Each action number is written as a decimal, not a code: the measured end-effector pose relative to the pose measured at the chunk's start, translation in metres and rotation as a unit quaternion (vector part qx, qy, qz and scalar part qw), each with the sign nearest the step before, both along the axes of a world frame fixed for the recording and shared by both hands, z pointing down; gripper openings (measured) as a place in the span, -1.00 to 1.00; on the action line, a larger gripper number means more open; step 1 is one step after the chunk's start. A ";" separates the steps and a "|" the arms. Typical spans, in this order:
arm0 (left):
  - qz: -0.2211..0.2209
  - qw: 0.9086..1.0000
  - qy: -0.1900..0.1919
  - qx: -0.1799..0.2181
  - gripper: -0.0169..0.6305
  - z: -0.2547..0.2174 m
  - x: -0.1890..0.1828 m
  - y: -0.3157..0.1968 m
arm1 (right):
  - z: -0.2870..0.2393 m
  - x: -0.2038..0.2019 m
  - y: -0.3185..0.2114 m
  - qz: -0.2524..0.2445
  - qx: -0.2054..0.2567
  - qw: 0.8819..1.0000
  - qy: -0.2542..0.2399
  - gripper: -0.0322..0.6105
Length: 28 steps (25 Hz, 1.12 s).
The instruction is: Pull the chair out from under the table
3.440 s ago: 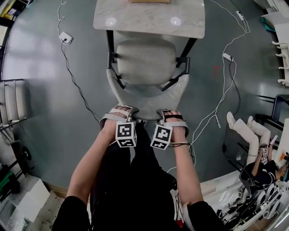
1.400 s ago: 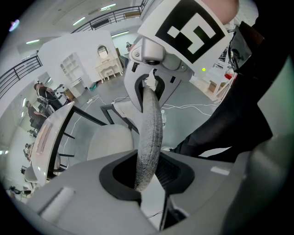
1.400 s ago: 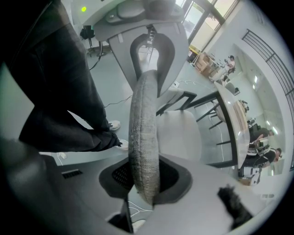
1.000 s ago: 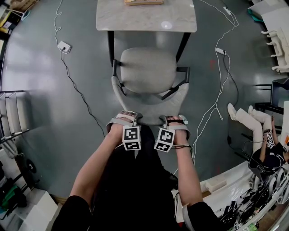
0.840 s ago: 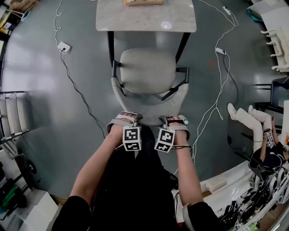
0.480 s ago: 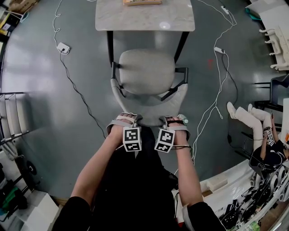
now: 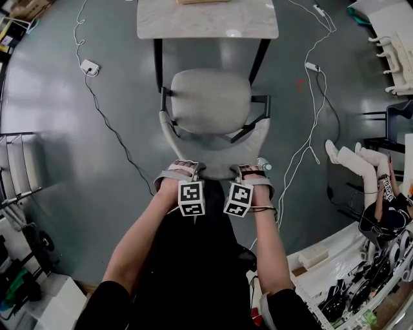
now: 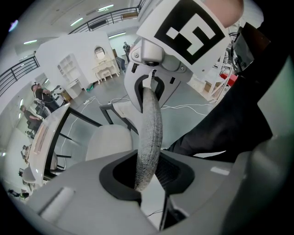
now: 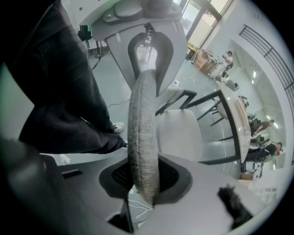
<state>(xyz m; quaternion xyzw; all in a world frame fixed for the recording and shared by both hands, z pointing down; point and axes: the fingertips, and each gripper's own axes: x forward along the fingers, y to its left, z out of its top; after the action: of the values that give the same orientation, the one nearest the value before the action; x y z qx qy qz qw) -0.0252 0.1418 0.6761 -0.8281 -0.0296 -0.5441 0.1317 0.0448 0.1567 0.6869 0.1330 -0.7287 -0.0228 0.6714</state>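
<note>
Grey fabric is what both tools have hold of: the padded top rim of the chair's backrest (image 7: 213,169), low in the middle of the head view. The left tool (image 7: 183,169) is clamped on that rim left of centre. In the left gripper view the backrest (image 8: 149,137) runs straight up between the two jaws, which press on it from either side. The right tool (image 7: 249,170) grips the same rim a little further right, and the right gripper view shows the backrest (image 9: 142,137) pinched the same way, jaws closed onto the padding. Both tools point steeply down. Their marker cubes (image 7: 191,198) sit side by side just below the rim, and the person's bare forearms (image 7: 139,238) run down toward the bottom of the frame.

The chair (image 7: 210,103) stands in the centre of the head view, its pale seat facing the tabletop (image 7: 206,19) at the top edge. A strip of grey floor (image 7: 64,161) shows between the seat's far edge and the tabletop's near edge, and the dark table legs (image 7: 157,61) slant down on either side of that gap. Thin cables (image 7: 106,122) trail across the floor at left and right, one leading to a small white plug block (image 7: 89,66) at upper left. Another person (image 7: 381,216) is at the right edge, with legs in pale trousers stretched out on the floor.
</note>
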 end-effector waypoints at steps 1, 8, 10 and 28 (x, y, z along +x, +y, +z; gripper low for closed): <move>0.000 1.000 0.001 0.000 -0.67 0.000 0.000 0.001 | 0.000 0.000 0.001 0.000 0.000 1.000 0.000 -0.63; -0.010 1.000 -0.002 0.002 -0.66 0.001 0.003 0.006 | 0.000 0.002 0.006 -0.003 0.001 1.000 -0.002 -0.63; -0.014 1.000 -0.003 0.002 -0.66 0.001 0.002 0.006 | 0.000 0.002 0.006 -0.005 0.001 1.000 -0.003 -0.63; -0.048 0.998 -0.023 -0.016 -0.64 0.003 0.006 0.016 | 0.000 0.006 0.014 -0.014 -0.015 1.000 -0.011 -0.63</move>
<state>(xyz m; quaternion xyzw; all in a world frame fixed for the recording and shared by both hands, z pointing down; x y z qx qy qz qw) -0.0190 0.1573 0.6787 -0.8176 -0.0019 -0.5684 0.0918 0.0503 0.1704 0.6865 0.1131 -0.7381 -0.0200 0.6648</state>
